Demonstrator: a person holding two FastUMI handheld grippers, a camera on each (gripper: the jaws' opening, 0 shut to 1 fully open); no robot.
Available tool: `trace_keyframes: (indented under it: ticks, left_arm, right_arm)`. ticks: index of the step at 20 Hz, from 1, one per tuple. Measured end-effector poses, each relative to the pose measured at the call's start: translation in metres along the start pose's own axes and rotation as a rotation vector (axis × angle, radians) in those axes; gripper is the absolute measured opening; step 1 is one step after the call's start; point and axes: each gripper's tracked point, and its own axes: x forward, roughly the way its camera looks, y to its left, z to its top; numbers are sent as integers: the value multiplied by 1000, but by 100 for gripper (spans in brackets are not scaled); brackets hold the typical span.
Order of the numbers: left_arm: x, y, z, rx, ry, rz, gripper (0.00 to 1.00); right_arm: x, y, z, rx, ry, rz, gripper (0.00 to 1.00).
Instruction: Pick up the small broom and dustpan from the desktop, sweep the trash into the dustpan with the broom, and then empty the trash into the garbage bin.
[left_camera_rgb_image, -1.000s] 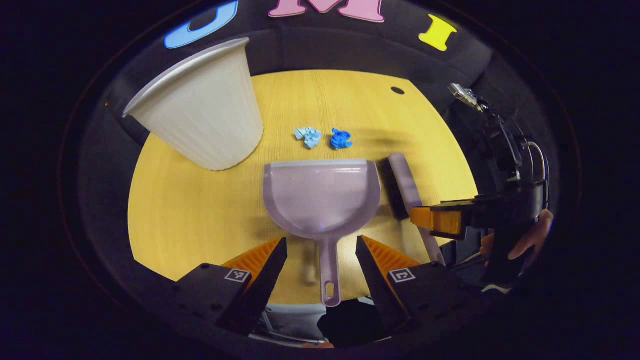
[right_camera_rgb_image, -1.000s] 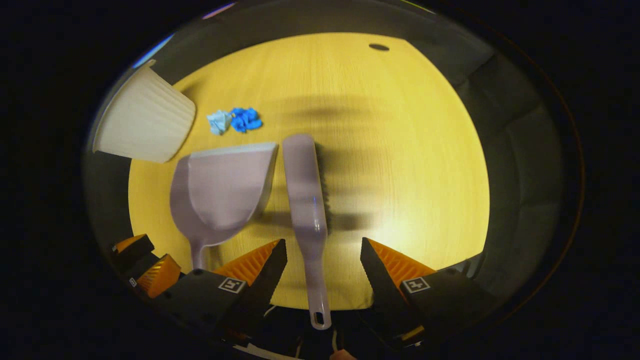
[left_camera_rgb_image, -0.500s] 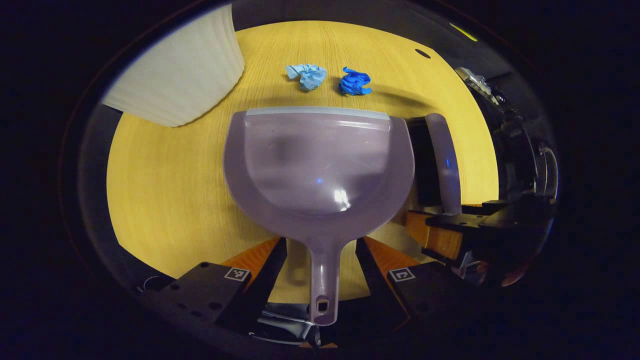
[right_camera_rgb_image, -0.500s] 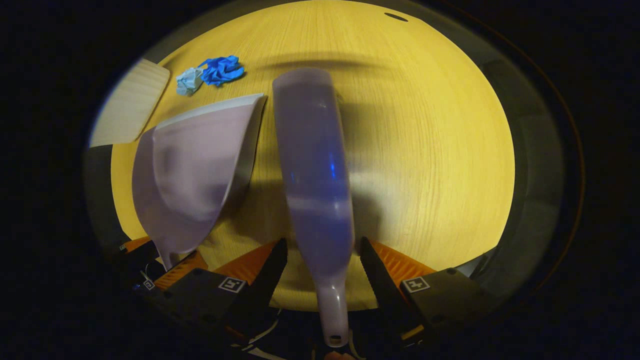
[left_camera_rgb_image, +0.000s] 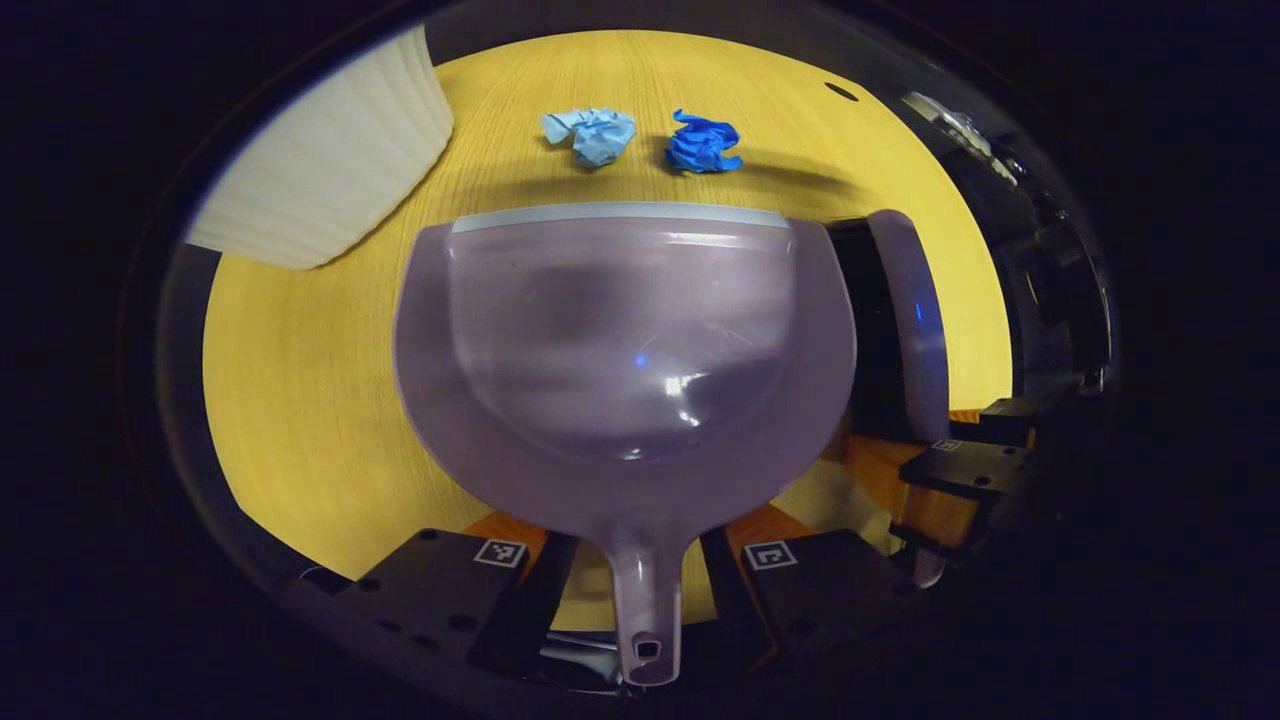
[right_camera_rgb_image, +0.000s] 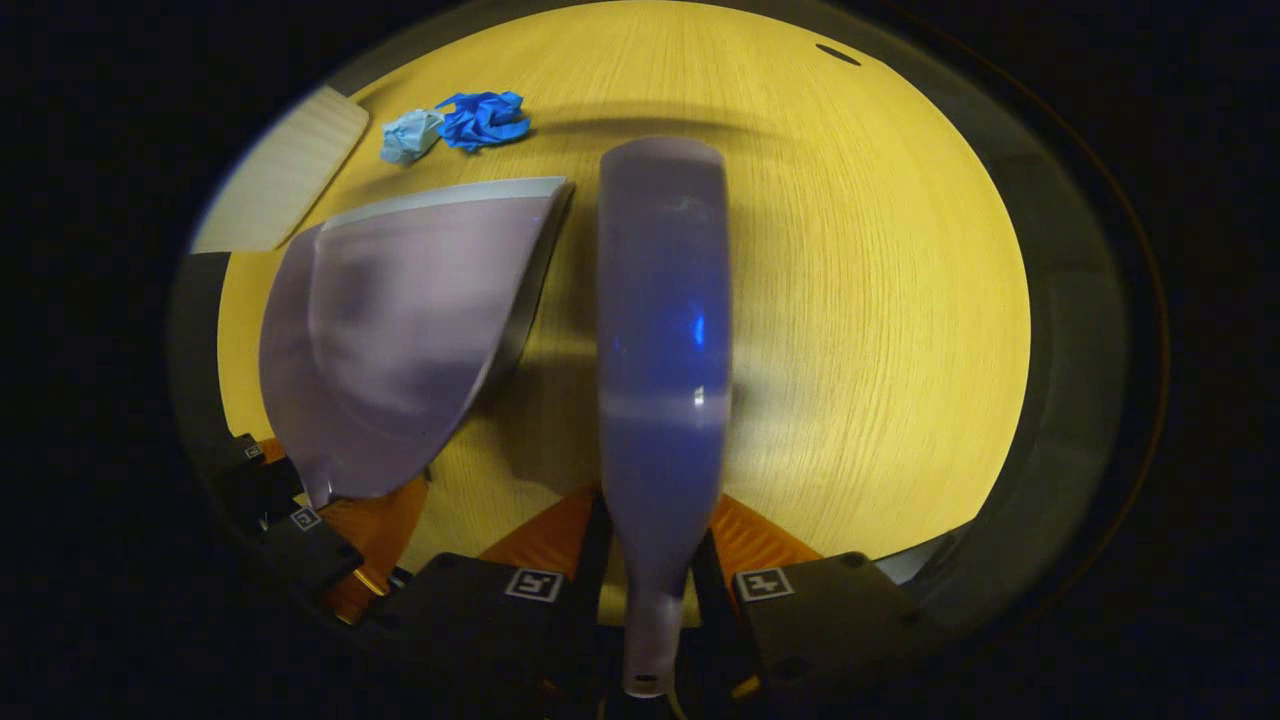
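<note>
A lilac dustpan (left_camera_rgb_image: 620, 340) lies on the yellow desktop (left_camera_rgb_image: 300, 400), its lip facing away from me. My left gripper (left_camera_rgb_image: 636, 548) is shut on the dustpan's handle (left_camera_rgb_image: 645, 610). To the dustpan's right lies the lilac broom (right_camera_rgb_image: 660, 330), bristles toward the pan in the left gripper view, where the broom (left_camera_rgb_image: 905, 310) shows beside it. My right gripper (right_camera_rgb_image: 650, 555) is shut on the broom's handle. Two crumpled paper balls lie beyond the pan's lip: a pale blue one (left_camera_rgb_image: 592, 135) and a dark blue one (left_camera_rgb_image: 702, 146). The dustpan (right_camera_rgb_image: 400, 320) also appears left of the broom in the right gripper view.
A white ribbed garbage bin (left_camera_rgb_image: 320, 170) stands at the far left of the desktop. A small dark hole (left_camera_rgb_image: 841, 92) sits near the far right edge. The right gripper (left_camera_rgb_image: 960, 470) is close beside the left one.
Both grippers moved forward and down over the handles and went from open to shut, the left on the dustpan's handle, the right on the broom's handle.
</note>
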Motion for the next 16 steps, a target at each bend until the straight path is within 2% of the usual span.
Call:
trace_keyframes:
  ticks: [1,2,3,4,5,6,7,9,11,13,14,15,16]
  left_arm:
    - [6,2,3,3,-3,6,49]
    - [13,4,2,10,3,18,46]
    - [6,5,2,15,3,23,37]
    - [4,5,3,13,4,22,34]
    - [5,5,1,9,6,22,33]
    - [6,5,2,13,1,21,34]
    - [7,6,2,29,3,20,31]
    - [5,8,-2,78,14,17,30]
    - [3,16,-5,124,20,23,29]
    - [1,25,-11,161,14,15,28]
    - [0,30,-15,183,21,22,27]
    - [-1,37,-18,210,24,33,27]
    - [-2,41,-20,229,21,38,29]
  right_arm:
    - [-1,0,1,3,-2,1,39]
    - [0,1,0,0,0,-1,45]
    - [0,0,1,2,-4,-2,45]
    - [0,0,1,19,-3,-3,45]
    - [1,1,2,23,-18,0,33]
    - [1,0,1,12,-18,4,33]
    - [0,1,2,-14,-27,12,27]
    - [0,1,1,-69,-29,35,24]
    - [-5,4,3,-47,-35,98,24]
    - [-22,8,21,-20,-105,153,21]
    - [-31,3,30,-50,-134,144,16]
    - [-39,-5,41,-89,-173,111,21]
    - [-49,-13,57,-128,-211,83,21]
